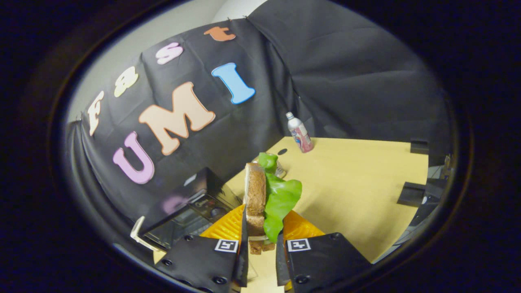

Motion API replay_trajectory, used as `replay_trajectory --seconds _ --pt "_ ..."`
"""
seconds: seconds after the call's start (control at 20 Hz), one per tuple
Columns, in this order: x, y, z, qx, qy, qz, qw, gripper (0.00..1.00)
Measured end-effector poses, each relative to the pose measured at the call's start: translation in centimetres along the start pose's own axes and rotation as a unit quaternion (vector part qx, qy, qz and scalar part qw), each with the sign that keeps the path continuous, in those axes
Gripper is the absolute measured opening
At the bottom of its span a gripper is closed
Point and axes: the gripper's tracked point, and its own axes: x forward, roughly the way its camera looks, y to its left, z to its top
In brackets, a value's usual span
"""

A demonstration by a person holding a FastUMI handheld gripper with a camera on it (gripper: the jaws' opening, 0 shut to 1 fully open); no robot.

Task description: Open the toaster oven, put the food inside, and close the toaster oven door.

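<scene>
A sandwich of brown bread with green lettuce stands on edge between my fingers, lifted above the wooden table. My gripper is shut on it, one finger on each side. Down to the left of the fingers sits the black toaster oven, seen from above, with its glass door and pale handle toward me. Whether the door is open I cannot tell.
A small drink bottle stands at the table's far edge by the black cloth wall. Dark flat blocks lie along the table's right edge. Something clear sits on the table just behind the sandwich.
</scene>
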Motion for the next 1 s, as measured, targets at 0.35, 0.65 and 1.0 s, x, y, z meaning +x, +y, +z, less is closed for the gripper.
replay_trajectory --seconds 0.35,0.65,1.0 --pt "-2.5 4.7 -3.3 0.066 0.012 0.042 0.997 0.29" --pt "-3.5 8.9 -9.4 0.082 0.070 0.075 0.991 0.29" --pt "-3.1 12.2 -14.7 0.122 0.122 0.090 0.981 0.29"
